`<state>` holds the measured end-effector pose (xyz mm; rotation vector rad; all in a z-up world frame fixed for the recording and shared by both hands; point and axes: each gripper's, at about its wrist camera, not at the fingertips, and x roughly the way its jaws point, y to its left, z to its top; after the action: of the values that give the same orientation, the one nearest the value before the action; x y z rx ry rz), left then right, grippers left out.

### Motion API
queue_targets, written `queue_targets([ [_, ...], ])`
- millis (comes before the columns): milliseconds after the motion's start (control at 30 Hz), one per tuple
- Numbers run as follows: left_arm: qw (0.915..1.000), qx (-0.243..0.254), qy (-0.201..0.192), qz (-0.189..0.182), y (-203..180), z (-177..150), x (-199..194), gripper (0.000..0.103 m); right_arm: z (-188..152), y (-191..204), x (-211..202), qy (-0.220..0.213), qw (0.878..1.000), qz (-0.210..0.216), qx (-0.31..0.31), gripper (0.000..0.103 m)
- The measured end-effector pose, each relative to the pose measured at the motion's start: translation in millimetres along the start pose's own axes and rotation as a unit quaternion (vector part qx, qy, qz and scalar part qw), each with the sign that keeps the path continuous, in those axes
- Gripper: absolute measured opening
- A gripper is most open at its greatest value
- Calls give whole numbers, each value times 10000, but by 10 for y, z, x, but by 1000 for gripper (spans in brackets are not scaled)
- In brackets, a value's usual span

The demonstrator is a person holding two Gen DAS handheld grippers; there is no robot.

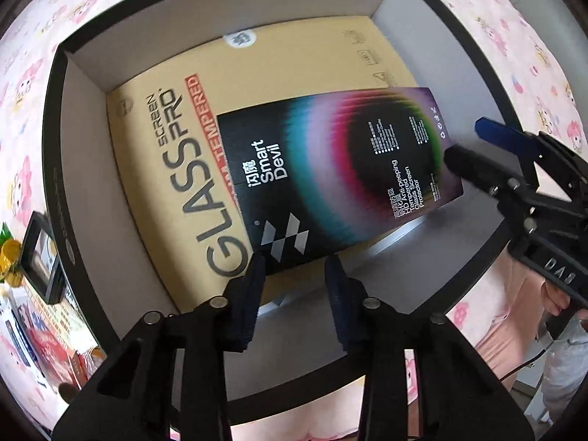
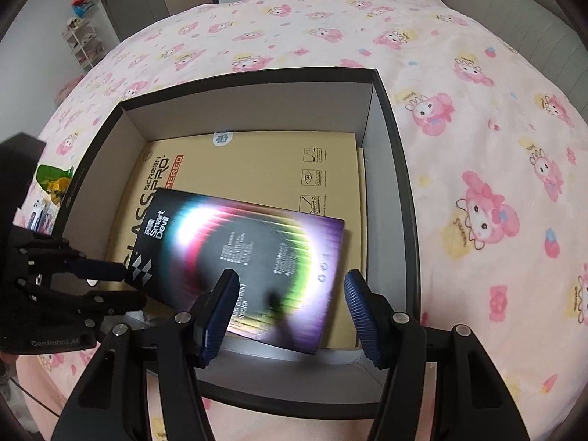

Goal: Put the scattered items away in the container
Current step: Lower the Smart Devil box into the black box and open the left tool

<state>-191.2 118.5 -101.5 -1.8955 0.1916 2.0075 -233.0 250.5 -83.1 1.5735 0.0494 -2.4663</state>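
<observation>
A black container box (image 1: 88, 84) (image 2: 389, 154) with grey inner walls sits on the pink bedspread. A large tan "Glass Pro" package (image 1: 154, 169) (image 2: 264, 161) lies flat on its floor. A black rainbow "Smart Devil" screen-protector box (image 1: 330, 172) (image 2: 242, 257) lies on top of it, tilted. My left gripper (image 1: 296, 294) (image 2: 106, 283) is open at the box's near end, fingers either side of its corner. My right gripper (image 2: 290, 316) (image 1: 466, 143) is open over the box's other end, and holds nothing.
Scattered items lie on the bed left of the container: a small black frame-like box (image 1: 40, 257), a green and yellow wrapper (image 1: 9, 253) (image 2: 53, 180), and colourful packets (image 1: 47, 341). A pink cartoon bedspread (image 2: 477, 147) surrounds the container. Shelves and cabinets stand far behind.
</observation>
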Motion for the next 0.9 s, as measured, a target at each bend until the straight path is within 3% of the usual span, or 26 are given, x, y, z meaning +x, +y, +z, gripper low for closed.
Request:
queue_targets([
  [67, 9987, -18, -195, 468, 12, 20, -4, 10, -4, 38, 11, 42, 10000, -13, -54, 56],
  [100, 9976, -26, -259, 637, 13, 22, -10, 10, -6, 56, 16, 63, 9999, -19, -81, 56],
  [333, 9977, -53, -133, 657, -50, -95, -118, 11, 70, 142, 102, 268, 9989, -176, -338, 56],
  [400, 9977, -60, -97, 663, -68, -129, -148, 19, 88, 96, 57, 229, 9991, -90, -348, 56],
  [467, 9977, -68, -61, 669, -85, -162, -179, 36, 94, 52, 47, 247, 9988, -87, -411, 56],
  [600, 9973, 183, 290, 650, -177, -187, -140, 34, 123, 30, 74, 332, 9975, -193, -586, 56],
  [700, 9955, 380, 321, 801, -263, -132, -77, 33, 163, 49, 94, 379, 9965, -262, -697, 56],
  [800, 9937, 417, 382, 963, -310, -98, 94, 19, 166, 44, 117, 387, 9970, -168, -654, 56],
  [900, 9949, 221, 304, 936, -285, -45, 166, 18, 134, 57, 124, 350, 9972, -174, -643, 56],
])
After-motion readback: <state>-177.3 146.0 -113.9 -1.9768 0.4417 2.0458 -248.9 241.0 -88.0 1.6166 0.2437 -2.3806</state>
